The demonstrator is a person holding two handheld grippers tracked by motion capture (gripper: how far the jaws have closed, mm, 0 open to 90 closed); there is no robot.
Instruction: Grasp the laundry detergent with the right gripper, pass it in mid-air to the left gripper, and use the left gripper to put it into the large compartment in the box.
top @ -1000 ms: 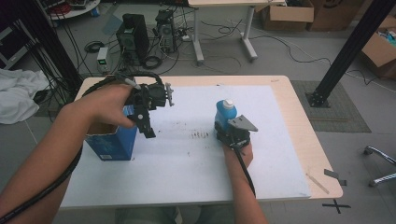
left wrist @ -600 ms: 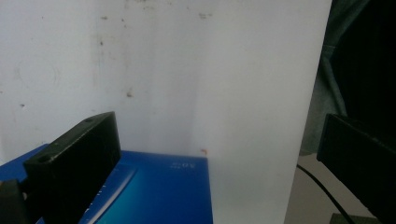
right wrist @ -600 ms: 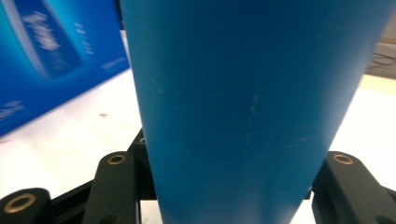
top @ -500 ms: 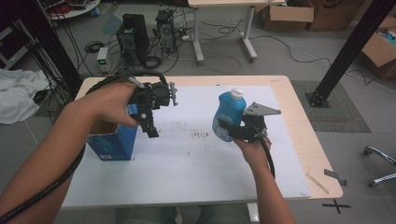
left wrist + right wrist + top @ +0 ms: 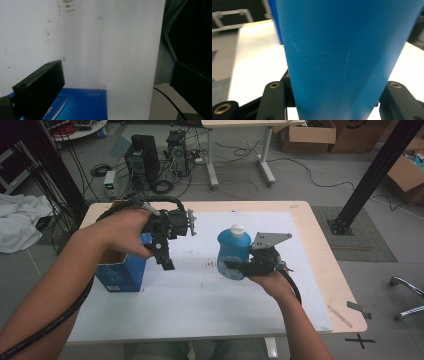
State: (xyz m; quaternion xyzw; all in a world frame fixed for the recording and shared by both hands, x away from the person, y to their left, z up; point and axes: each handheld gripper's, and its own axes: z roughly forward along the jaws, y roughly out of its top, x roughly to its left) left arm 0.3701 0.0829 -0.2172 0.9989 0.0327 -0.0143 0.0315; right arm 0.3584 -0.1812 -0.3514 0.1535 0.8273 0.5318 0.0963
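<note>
right gripper [image 5: 239, 268] is clamped on the blue bottle [image 5: 233, 251], which it holds clear of the white mat [image 5: 210, 305], to the right of the blue box [image 5: 121, 272]. judgement: keep the white cap [image 5: 238, 229] upward and carry level. left gripper [image 5: 166, 262] hangs with jaws apart and empty just right of the box; it stands in the bottle's way toward the box's open top.

A lab: computer towers [image 5: 145, 155], floor cables [image 5: 305, 167], cardboard boxes [image 5: 307, 135]
</note>
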